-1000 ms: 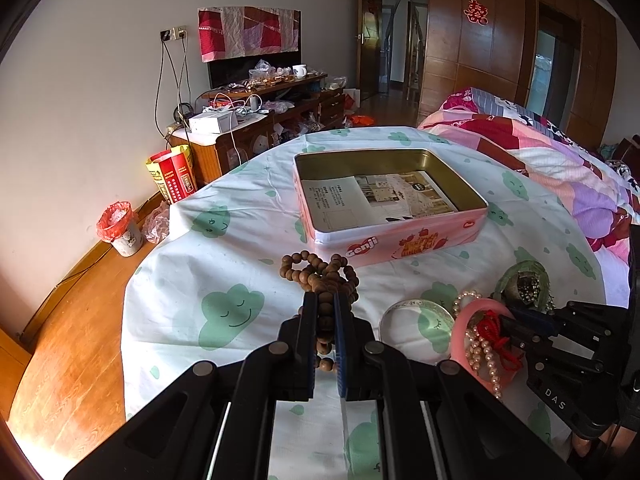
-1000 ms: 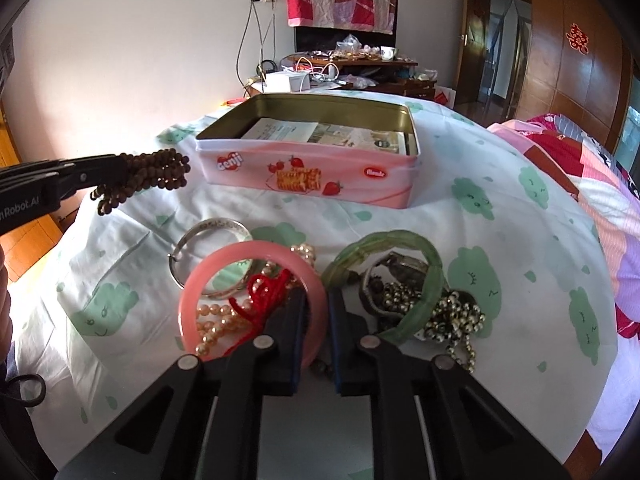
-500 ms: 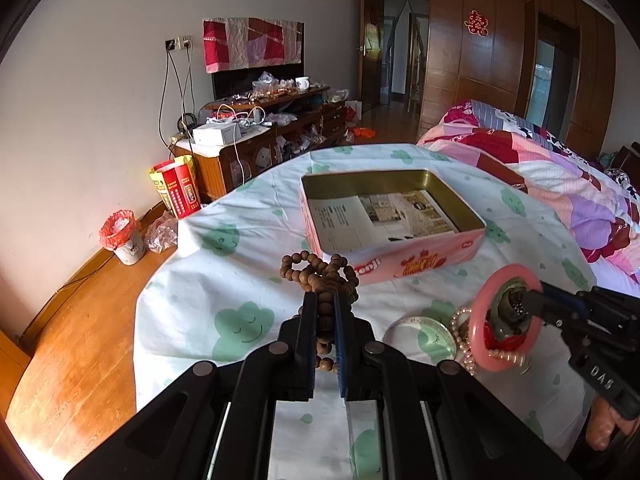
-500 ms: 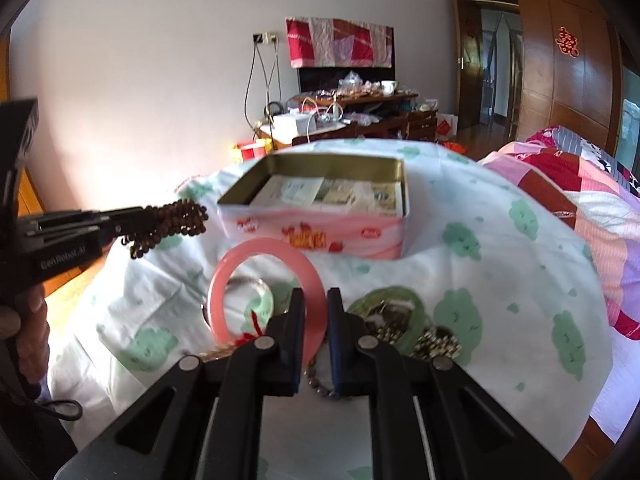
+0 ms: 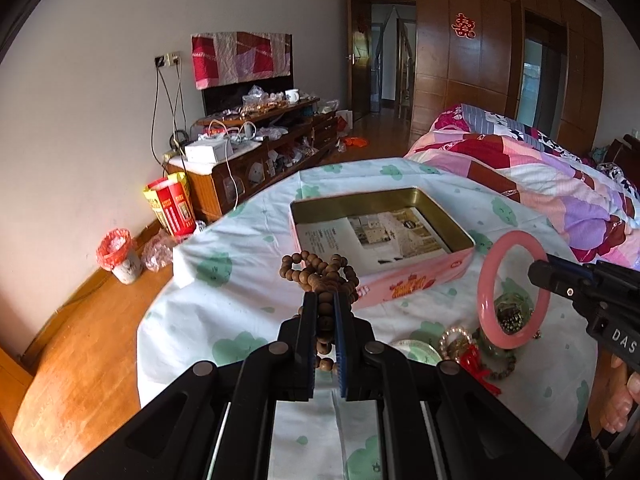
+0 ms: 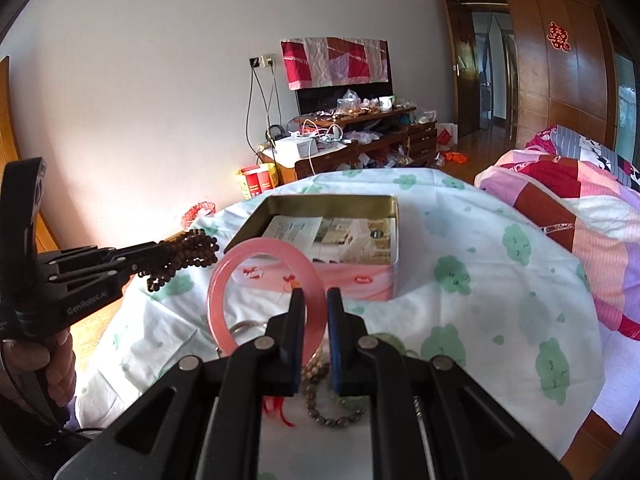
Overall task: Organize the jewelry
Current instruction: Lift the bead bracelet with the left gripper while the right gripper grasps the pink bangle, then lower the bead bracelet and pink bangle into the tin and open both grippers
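left gripper (image 5: pixel 326 312): clamped on a bunched strand of brown wooden beads (image 5: pixel 320 274), up in the air, near-left of the tin

right gripper (image 6: pixel 312 308): pinching the rim of a smooth pink bangle (image 6: pixel 266 296), lifted clear of the table

tin: open pink rectangular biscuit tin (image 5: pixel 420 276) in the middle of the cloud-print cloth (image 5: pixel 240 248), only paper leaflets (image 5: pixel 372 240) inside, no jewelry yet

done so far: basically nothing boxed, just two pieces picked up

left to do: drop both in, then the pile on the near side, meaning green bangle (image 5: pixel 516 306), pearl string (image 5: pixel 454 338), red tassel (image 5: pixel 474 368), silver bangle (image 6: pixel 246 326)
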The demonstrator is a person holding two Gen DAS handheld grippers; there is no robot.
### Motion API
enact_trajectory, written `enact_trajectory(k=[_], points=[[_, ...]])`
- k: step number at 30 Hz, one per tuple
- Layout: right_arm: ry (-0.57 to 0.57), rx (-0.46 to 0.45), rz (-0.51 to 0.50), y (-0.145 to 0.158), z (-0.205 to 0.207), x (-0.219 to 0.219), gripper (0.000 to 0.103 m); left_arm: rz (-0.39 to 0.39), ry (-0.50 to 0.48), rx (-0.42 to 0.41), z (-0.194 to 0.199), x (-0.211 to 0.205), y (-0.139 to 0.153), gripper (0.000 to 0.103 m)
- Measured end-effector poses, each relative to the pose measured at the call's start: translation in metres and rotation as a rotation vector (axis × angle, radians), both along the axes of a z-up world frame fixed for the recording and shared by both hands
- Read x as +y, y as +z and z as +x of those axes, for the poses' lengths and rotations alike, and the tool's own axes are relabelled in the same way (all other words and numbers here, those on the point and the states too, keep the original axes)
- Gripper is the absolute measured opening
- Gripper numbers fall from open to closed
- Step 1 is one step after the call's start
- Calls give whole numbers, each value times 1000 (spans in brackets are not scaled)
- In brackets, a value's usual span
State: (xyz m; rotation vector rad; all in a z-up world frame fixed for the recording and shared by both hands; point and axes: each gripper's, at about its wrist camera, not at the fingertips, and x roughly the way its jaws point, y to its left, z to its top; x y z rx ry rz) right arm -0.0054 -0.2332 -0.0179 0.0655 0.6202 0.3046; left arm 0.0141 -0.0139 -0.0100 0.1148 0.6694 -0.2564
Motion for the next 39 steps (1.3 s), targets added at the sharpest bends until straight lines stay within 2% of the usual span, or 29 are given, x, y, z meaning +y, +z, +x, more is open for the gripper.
enact_trajectory(k=[13, 23, 39], points=[[-27, 27, -12, 9, 49, -8, 13, 21, -20, -19, 38, -13, 7, 7], [-61, 51, -46, 6, 87, -6, 13, 40, -9, 2, 73, -18, -2, 7], [-130, 126, -62, -13, 130, -7, 13, 76, -12, 32, 105, -28, -21, 7]])
